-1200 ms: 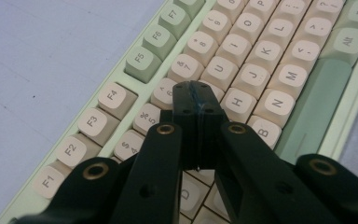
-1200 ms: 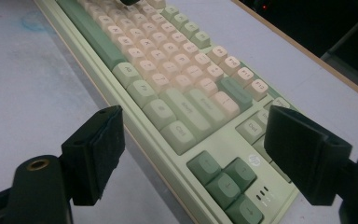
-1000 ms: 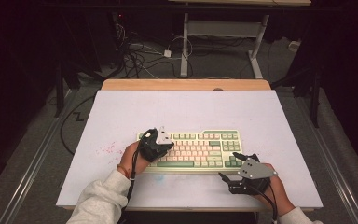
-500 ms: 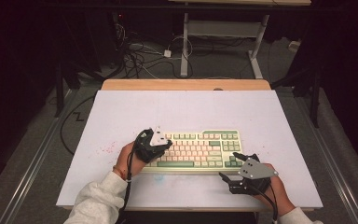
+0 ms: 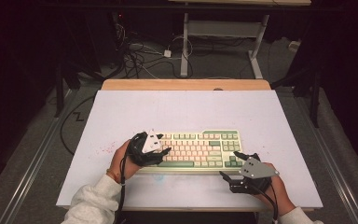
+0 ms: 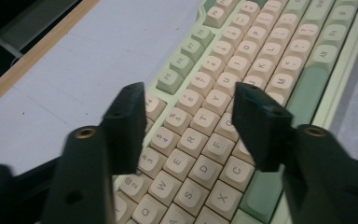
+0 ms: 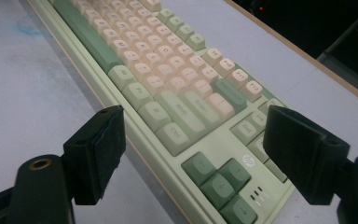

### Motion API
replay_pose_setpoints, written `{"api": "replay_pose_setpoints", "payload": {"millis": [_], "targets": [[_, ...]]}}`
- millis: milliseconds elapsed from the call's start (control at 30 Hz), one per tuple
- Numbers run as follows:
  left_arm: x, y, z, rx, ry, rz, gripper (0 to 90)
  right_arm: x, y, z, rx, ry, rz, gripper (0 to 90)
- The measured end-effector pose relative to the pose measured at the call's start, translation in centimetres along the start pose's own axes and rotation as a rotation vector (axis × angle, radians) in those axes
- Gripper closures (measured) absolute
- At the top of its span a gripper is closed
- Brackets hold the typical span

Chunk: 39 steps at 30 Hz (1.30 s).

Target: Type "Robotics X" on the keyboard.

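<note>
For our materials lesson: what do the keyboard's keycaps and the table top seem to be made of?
Keycaps: probably moulded plastic, matt; smooth rounded tops with printed letters and only a soft sheen. Table top: pale, flat, matt sheet, perhaps laminate, on a wood-coloured board showing at its far edge; the exact material is unclear.

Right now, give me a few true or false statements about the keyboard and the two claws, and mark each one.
1. The green and cream keyboard lies on the white tabletop. True.
2. The left claw is clamped shut on a keycap. False: its jaws have just been opening and stand apart over the letter keys, gripping nothing.
3. The right claw is open, near the arrow keys. True.
4. The keyboard is flipped face down. False: its keys face up.
</note>
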<state>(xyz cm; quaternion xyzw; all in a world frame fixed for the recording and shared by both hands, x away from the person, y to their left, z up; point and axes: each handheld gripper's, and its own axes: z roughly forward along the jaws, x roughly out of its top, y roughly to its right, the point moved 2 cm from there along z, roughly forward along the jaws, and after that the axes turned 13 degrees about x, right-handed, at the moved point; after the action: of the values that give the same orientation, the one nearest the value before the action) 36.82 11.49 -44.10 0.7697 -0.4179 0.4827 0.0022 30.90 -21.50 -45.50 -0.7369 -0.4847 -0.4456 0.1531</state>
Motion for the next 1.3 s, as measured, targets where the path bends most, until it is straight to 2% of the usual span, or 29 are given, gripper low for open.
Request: {"api": "replay_pose_setpoints", "payload": {"millis": [67,133,200,333,400,500,700,1033,1167,1300], "targets": [[-0.3,0.0,-0.4,0.012,0.018,-0.001,35.2,0.0,0.1,0.0,-0.001,0.007,0.004,22.3],[-0.7,0.0,-0.7,0.027,0.027,0.007,34.0,0.0,0.2,0.0,-0.002,0.008,0.012,22.5],[-1.1,0.0,-1.0,0.044,0.039,-0.008,27.8,0.1,0.3,0.0,-0.004,0.009,0.015,22.5],[-1.9,0.2,-1.7,0.071,0.054,-0.006,20.1,0.2,0.2,-0.1,-0.004,0.012,0.009,22.7],[-2.2,0.2,-2.1,0.067,0.067,-0.014,18.8,0.1,0.3,0.0,-0.001,0.006,0.013,22.6],[-2.6,0.3,-2.6,0.084,0.074,-0.012,15.7,0.0,0.3,0.0,-0.004,0.004,0.013,22.6],[-3.6,0.2,-3.5,0.094,0.081,-0.004,15.5,-0.1,0.5,-0.2,-0.018,0.007,0.011,22.7],[-5.3,-0.1,-4.7,0.119,0.089,-0.034,15.5,0.0,0.6,-0.1,-0.018,0.005,0.008,22.8],[-6.0,-0.2,-5.1,0.132,0.073,-0.033,15.5,0.0,0.5,0.0,-0.015,0.006,0.008,23.0],[-6.6,-0.5,-5.5,0.138,0.065,-0.052,15.5,0.4,0.3,0.1,-0.011,0.019,0.004,25.2]]}}
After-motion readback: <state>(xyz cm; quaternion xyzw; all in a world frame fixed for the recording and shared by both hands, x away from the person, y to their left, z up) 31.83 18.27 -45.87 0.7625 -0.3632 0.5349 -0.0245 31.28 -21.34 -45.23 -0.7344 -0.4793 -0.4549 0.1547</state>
